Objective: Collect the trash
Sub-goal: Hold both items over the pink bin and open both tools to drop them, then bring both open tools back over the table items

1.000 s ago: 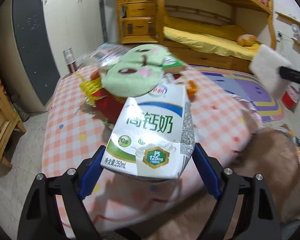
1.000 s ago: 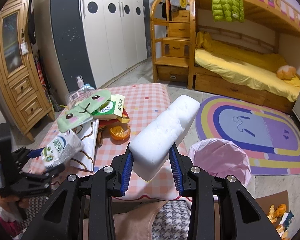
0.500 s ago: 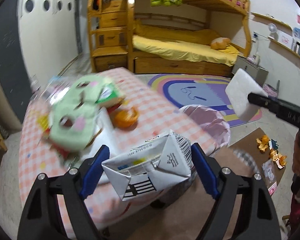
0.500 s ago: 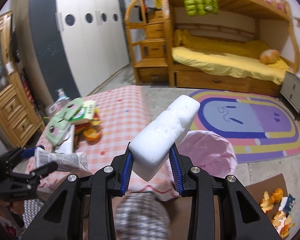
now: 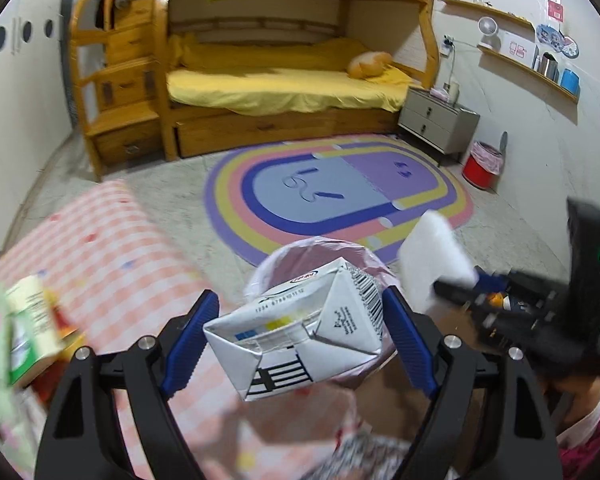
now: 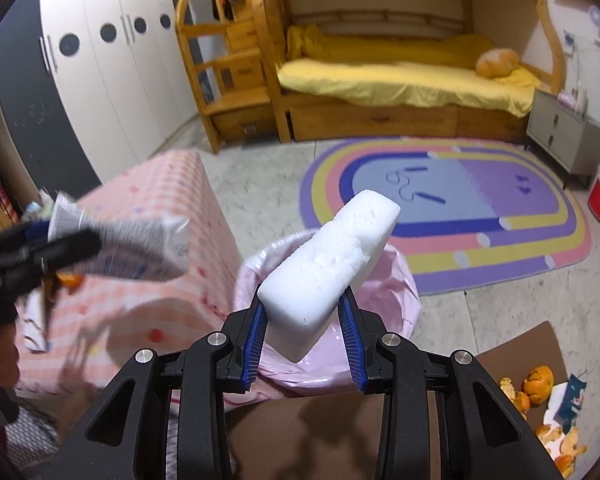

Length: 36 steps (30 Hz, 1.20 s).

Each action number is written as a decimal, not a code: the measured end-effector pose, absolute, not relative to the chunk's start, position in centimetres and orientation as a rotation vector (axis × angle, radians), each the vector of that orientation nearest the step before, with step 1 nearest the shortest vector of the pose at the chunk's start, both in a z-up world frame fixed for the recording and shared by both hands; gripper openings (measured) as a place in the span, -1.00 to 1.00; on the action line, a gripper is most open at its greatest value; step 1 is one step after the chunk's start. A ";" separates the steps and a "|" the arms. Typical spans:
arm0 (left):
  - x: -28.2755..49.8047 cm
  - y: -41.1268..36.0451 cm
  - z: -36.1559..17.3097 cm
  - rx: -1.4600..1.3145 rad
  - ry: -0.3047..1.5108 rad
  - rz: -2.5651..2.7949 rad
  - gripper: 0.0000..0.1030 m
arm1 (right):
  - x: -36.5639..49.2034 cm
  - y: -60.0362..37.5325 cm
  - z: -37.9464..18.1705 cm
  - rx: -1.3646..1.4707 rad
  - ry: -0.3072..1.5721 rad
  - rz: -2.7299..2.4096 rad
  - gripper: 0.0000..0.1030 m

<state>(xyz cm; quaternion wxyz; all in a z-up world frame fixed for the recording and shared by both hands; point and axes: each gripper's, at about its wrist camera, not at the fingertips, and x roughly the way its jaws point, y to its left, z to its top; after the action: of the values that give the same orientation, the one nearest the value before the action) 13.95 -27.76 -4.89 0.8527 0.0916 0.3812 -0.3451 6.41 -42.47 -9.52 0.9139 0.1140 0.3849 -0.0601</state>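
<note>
My left gripper is shut on a white milk carton, its folded base toward the camera. Just beyond the carton stands a bin with a pink liner. My right gripper is shut on a white foam block that sticks up and forward over the same pink-lined bin. In the left wrist view the foam block hangs at the bin's right side. The right wrist view shows the milk carton, blurred, left of the bin beside the table.
A table with a pink checked cloth stands left of the bin and holds more wrappers. Brown cardboard with orange peels lies on the floor at right. Beyond are a rainbow rug, a red bin and a bunk bed.
Both grippers have swung from over the table to the pink-lined bin. The right one has also dropped lower. The carton and the foam block stay gripped.
</note>
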 end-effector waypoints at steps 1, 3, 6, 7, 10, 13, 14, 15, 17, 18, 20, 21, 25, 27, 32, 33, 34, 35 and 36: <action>14.6 -28.7 -5.4 0.192 0.815 -0.736 0.57 | 6.9 -42.8 -10.5 0.236 0.810 -0.124 -0.30; 15.8 -30.5 -6.4 0.193 0.838 -0.747 0.57 | 7.7 -43.2 -12.0 0.238 0.832 -0.115 -0.28; 17.0 -31.8 -7.6 0.192 0.874 -0.751 0.59 | 8.9 -43.8 -13.8 0.240 0.855 -0.112 -0.20; 17.3 -32.2 -7.9 0.190 0.886 -0.746 0.66 | 9.3 -44.1 -14.6 0.255 0.862 -0.113 -0.18; 17.8 -32.0 -8.1 0.181 0.889 -0.712 0.82 | 9.9 -44.6 -15.7 0.280 0.884 -0.135 -0.10; 17.9 -30.6 -7.8 0.172 0.879 -0.680 0.82 | 9.3 -44.7 -15.5 0.304 0.885 -0.161 -0.09; 17.8 -30.0 -7.5 0.165 0.874 -0.667 0.82 | 9.1 -44.7 -15.2 0.304 0.880 -0.163 -0.09; 17.7 -29.0 -7.2 0.153 0.864 -0.649 0.82 | 8.5 -44.3 -14.4 0.299 0.868 -0.161 -0.09; 17.6 -27.3 -6.5 0.137 0.847 -0.608 0.82 | 8.0 -43.9 -13.3 0.288 0.844 -0.148 -0.09; 17.2 -26.2 -6.0 0.129 0.836 -0.583 0.82 | 7.3 -43.1 -12.1 0.276 0.826 -0.133 -0.09; 16.2 -23.6 -4.9 0.105 0.815 -0.540 0.82 | 6.4 -42.1 -10.3 0.256 0.795 -0.105 -0.09; 16.0 -22.8 -4.5 0.094 0.809 -0.526 0.82 | 5.8 -41.0 -9.0 0.237 0.772 -0.081 -0.09; 13.5 -18.0 -2.2 0.055 0.768 -0.440 0.82 | 4.8 -37.3 -5.2 0.173 0.710 -0.010 -0.10; 12.2 -15.2 -1.3 0.056 0.747 -0.376 0.82 | 4.7 -34.8 -3.8 0.161 0.720 0.036 -0.13; 9.0 -8.3 -1.0 0.008 0.746 -0.245 0.82 | 4.2 -27.7 -1.4 0.045 0.691 0.169 -0.18; 8.6 -7.3 -1.1 0.010 0.746 -0.219 0.82 | 4.1 -26.5 -1.0 0.026 0.686 0.190 -0.18; 8.0 -5.9 -1.1 0.016 0.745 -0.178 0.82 | 4.2 -24.9 -0.7 0.000 0.679 0.220 -0.18; 7.6 -4.9 -1.1 0.021 0.741 -0.152 0.82 | 4.1 -23.6 -0.4 -0.022 0.670 0.240 -0.18; 7.0 -3.5 -1.0 0.026 0.731 -0.113 0.82 | 4.1 -22.4 -0.2 -0.037 0.661 0.256 -0.19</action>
<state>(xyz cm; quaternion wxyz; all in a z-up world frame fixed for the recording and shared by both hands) 7.05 -3.55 -1.00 0.9323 0.0126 0.3572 -0.0552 4.15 -22.45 -0.21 0.9376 -0.0183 0.3237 0.1255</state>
